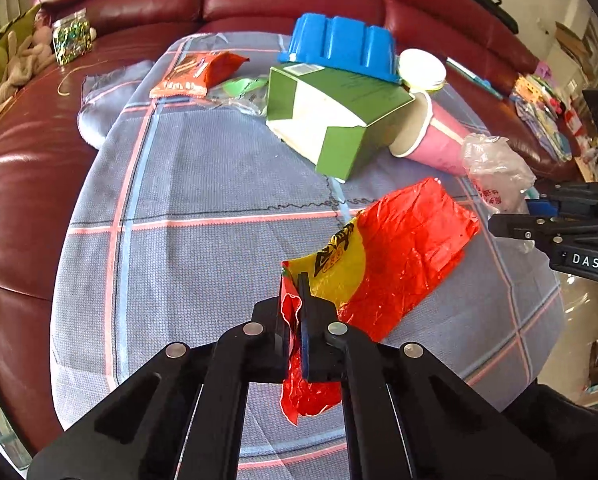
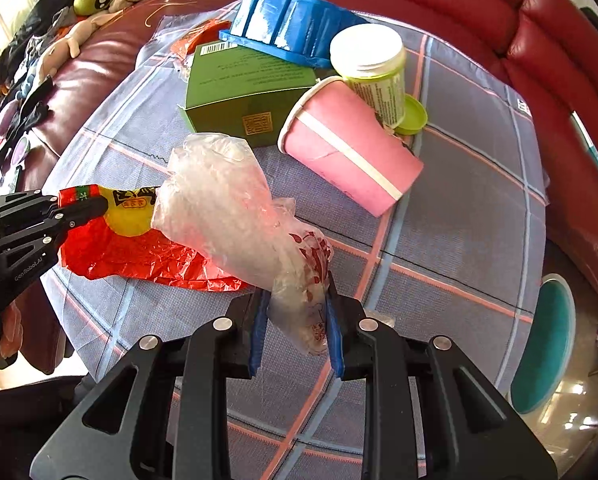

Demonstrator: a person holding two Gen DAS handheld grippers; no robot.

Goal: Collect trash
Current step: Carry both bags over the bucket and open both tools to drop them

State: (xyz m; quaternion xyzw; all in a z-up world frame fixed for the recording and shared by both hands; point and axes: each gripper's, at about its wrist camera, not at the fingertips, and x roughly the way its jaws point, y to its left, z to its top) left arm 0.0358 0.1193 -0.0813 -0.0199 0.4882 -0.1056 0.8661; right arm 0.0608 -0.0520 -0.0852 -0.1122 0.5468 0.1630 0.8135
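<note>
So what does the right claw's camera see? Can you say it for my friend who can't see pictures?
The right claw pinches a crinkly clear plastic bag above a blue checked cloth. On the left, the left claw grips a red and yellow bag. Behind them lie a tipped pink cup, a green box and a blue tub.

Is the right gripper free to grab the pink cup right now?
Probably not yet. The right gripper is shut on the clear plastic bag, so although the pink cup lies unobstructed ahead, its jaws are occupied.
</note>
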